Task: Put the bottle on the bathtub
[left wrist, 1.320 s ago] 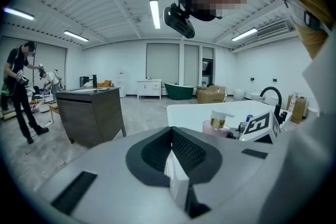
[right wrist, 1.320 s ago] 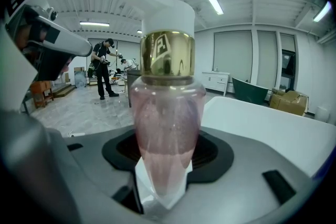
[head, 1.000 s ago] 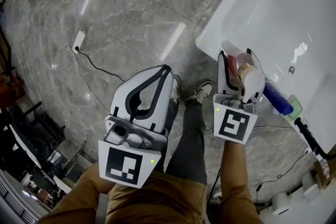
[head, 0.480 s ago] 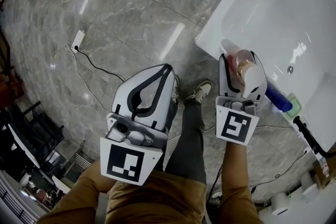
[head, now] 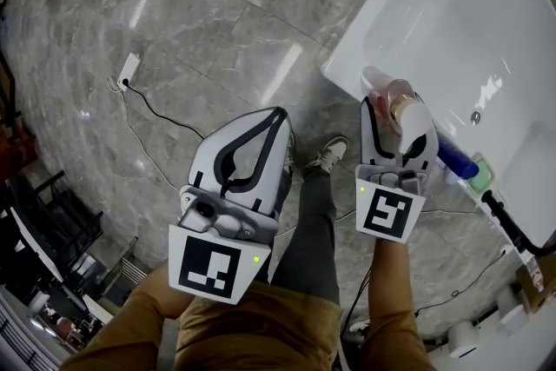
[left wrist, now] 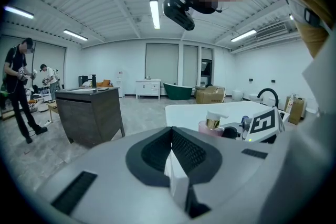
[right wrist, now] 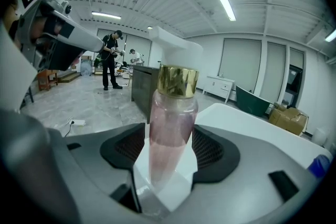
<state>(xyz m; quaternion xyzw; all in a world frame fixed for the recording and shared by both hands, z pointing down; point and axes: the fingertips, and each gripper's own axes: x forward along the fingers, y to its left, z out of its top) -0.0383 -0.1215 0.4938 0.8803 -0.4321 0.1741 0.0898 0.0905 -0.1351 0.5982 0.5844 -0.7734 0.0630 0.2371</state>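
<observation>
Right jaws, just opened, flank pink gold-collared bottle [right wrist: 172,128].

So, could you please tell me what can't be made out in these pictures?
Bottle base: head view, covered by the right hand-held gripper, whose jaws have just been opening around it.
Blue bottle: head view, near end behind that gripper; right gripper view, cut off by the edge.
Green item beside it: too small to identify.
</observation>
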